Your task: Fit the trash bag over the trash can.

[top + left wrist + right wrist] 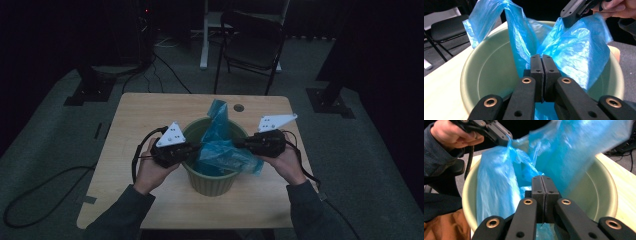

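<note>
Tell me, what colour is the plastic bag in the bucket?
Blue, thin crinkly plastic bag; clearest in the left gripper view.

A pale sage-green bucket sits on a light, wood-grained table. Inside the bucket and spilling over its rim is a bright translucent blue plastic bag, glossy with paler highlights along its creases. To the left of the bucket is the matte black left gripper, topped by a pale grey plate, with brass-coloured rivets on its jaws. To the right of the bucket is the right gripper, coloured alike. Behind the bucket stands a black chair on grey floor. The sleeves are dark grey.
</note>
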`<state>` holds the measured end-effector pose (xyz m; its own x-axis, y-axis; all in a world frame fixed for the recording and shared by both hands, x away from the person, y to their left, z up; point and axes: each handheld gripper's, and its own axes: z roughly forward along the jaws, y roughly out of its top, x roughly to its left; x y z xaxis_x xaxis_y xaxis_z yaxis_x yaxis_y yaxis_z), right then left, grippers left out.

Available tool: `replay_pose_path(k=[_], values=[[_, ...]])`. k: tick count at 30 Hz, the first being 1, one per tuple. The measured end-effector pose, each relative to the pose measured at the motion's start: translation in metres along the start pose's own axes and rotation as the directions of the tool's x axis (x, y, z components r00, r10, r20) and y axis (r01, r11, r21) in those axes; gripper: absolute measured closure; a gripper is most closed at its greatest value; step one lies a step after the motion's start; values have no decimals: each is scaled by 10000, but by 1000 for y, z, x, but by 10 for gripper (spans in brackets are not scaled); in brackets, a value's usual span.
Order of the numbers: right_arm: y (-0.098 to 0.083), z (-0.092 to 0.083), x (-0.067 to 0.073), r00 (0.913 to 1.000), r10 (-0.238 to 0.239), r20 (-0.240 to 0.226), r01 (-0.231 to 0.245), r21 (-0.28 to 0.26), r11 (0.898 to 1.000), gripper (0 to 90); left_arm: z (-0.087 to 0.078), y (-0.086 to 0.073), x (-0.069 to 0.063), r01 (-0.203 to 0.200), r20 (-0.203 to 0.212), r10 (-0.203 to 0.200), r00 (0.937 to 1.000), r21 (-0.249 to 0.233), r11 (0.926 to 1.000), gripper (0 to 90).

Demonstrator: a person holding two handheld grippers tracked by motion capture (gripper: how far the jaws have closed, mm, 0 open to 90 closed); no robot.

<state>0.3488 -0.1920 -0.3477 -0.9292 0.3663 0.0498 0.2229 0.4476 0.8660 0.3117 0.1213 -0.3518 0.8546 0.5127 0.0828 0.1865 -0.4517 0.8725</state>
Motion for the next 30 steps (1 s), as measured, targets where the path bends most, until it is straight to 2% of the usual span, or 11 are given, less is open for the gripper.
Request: replay_pose_path(k=[13,16,22,23,26,30], values=[[-20,-22,3,9991,187,371,-191,118,9997,899,-26,-26,-4,300,-302,-299,9991,24,9995,893],[-24,-25,3,9987,238,442,-245,168,9996,899,-30,-30,-3,445,-316,-445,9985,-14,9990,895],[-37,-38,5,9971,425,633,-440,235,9988,899,-44,-51,3,1111,-344,-1113,9932,-58,9938,898],[-37,-38,5,9971,425,633,-440,235,9988,899,-44,-51,3,1111,-344,-1113,9932,-58,9938,898],[-41,-41,4,9963,498,694,-517,262,9983,899,-48,-60,8,1462,-364,-1466,9885,-128,9892,899],[-42,-42,3,9961,537,705,-554,232,9982,898,-50,-61,8,1429,-376,-1435,9889,-184,9896,899]])
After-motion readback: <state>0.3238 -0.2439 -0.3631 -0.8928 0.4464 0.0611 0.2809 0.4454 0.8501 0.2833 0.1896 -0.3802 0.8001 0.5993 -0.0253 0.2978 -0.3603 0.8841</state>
